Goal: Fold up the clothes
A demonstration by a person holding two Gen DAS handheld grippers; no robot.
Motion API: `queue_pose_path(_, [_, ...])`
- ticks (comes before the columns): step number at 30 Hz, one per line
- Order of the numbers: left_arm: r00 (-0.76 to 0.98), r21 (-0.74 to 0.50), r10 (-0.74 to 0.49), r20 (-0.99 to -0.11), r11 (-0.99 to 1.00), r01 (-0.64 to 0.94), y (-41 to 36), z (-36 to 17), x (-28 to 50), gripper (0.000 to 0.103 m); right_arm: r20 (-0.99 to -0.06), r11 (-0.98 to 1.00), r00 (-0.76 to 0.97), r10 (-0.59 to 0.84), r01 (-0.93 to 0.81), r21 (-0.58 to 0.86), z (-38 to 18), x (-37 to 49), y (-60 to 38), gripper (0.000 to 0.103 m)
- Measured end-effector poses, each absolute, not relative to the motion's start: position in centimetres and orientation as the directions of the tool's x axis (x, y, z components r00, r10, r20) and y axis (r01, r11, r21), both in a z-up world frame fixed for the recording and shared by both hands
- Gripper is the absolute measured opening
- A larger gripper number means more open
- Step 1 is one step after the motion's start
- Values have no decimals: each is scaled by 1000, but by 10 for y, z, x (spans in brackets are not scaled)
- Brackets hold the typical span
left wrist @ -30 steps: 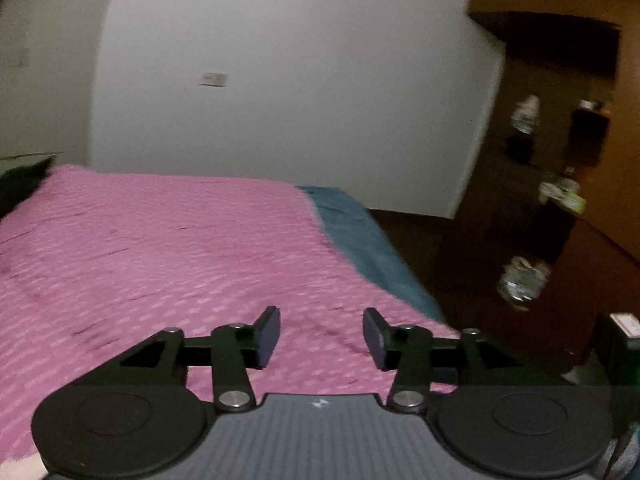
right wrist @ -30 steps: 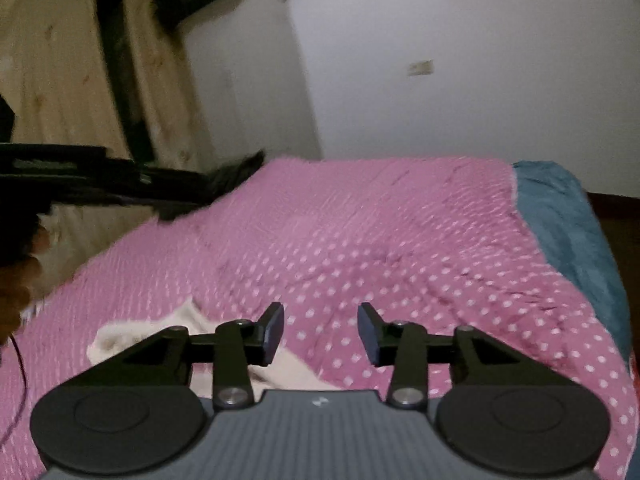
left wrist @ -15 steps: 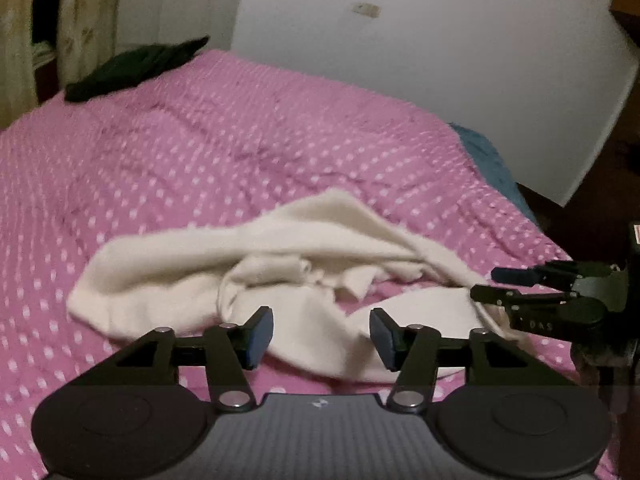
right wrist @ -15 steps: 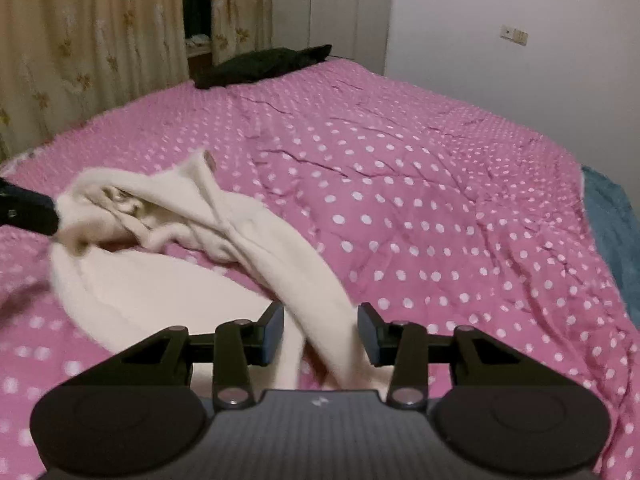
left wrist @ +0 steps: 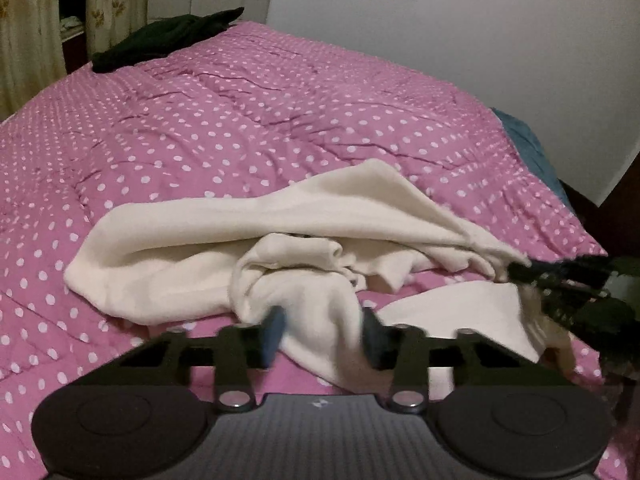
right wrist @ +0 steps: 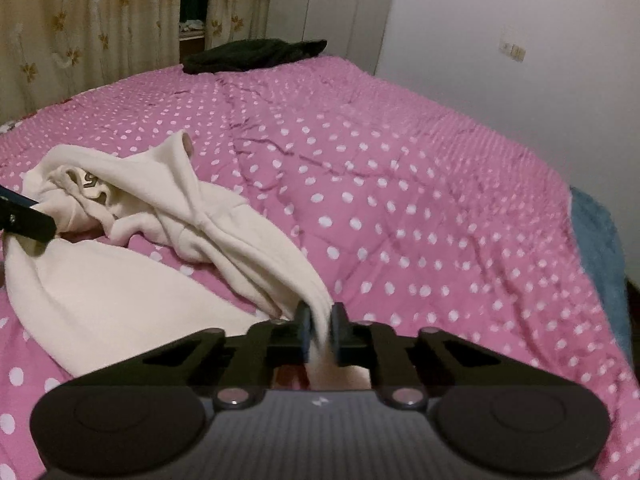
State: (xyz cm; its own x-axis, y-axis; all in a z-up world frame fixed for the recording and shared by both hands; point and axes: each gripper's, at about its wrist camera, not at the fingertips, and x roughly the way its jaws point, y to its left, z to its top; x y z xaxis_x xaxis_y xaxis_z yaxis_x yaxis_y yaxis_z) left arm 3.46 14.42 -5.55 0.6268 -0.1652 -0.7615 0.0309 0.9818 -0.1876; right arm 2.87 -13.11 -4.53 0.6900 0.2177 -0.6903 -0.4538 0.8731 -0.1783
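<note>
A crumpled cream garment (left wrist: 240,240) lies on the near part of a pink polka-dot bedspread (left wrist: 280,100). My left gripper (left wrist: 322,336) has a thick fold of it between its blurred fingers; the jaws are closing and the fold fills the gap. At the right of that view my right gripper (left wrist: 516,270) pinches a stretched corner of the cloth. In the right wrist view the right gripper (right wrist: 320,330) is shut on a thin strip of the cream garment (right wrist: 120,300). The left gripper (right wrist: 40,220) shows at the left edge, against the cloth.
A black garment (right wrist: 252,54) lies at the far end of the bedspread (right wrist: 400,160). A teal blanket (right wrist: 596,240) hangs along the bed's right edge. Flowered curtains (right wrist: 80,40) and a white wall stand behind the bed.
Both grippers have tilted down from the wall onto the bed. The right jaws have gone from open to shut on the cream cloth. The left jaws have narrowed around a fold.
</note>
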Motion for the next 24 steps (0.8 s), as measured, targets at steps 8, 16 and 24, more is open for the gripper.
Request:
queue_pose_path(8, [691, -154, -195, -696, 981, 121, 146, -27, 19, 12, -537, 902, 834, 126, -321, -288, 5, 20, -148, 6])
queue_pose_path(16, [776, -106, -312, -548, 946, 306, 152, 48, -6, 11, -358, 917, 933, -35, -113, -383, 86, -22, -196, 6])
queue_pose_path(24, [743, 40, -464, -482, 835, 548, 155, 99, -48, 6, -364, 930, 921, -141, -3, -368, 124, -86, -271, 6])
